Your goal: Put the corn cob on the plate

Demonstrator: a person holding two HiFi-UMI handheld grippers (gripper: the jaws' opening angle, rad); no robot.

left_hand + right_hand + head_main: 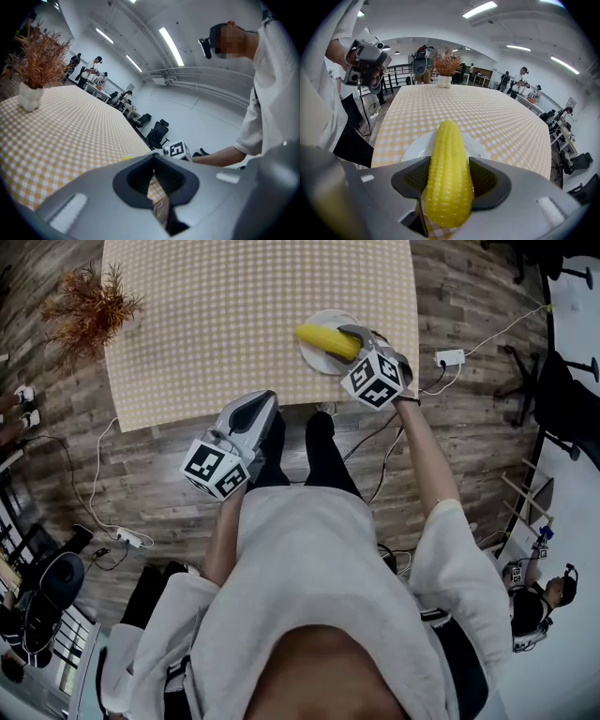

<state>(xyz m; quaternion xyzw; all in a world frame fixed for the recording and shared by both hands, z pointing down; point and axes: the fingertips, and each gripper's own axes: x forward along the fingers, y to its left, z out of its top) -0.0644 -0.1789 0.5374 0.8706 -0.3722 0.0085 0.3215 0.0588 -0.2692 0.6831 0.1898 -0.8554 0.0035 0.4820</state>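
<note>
My right gripper [354,337] is shut on the yellow corn cob [327,340], which hangs over the white plate [314,360] near the table's front right edge. In the right gripper view the corn cob [447,173] fills the space between the jaws and points away over the plate [417,146]. My left gripper [259,409] is held low in front of the table's near edge, jaws closed together on nothing; its own view shows the right gripper's marker cube [176,150] beyond the closed jaws.
The table [216,324] wears a yellow-and-white checked cloth. A vase of dried brown plants [89,306] stands at its far left corner. Cables and a power strip [449,358] lie on the wooden floor. Other people and office chairs are in the room.
</note>
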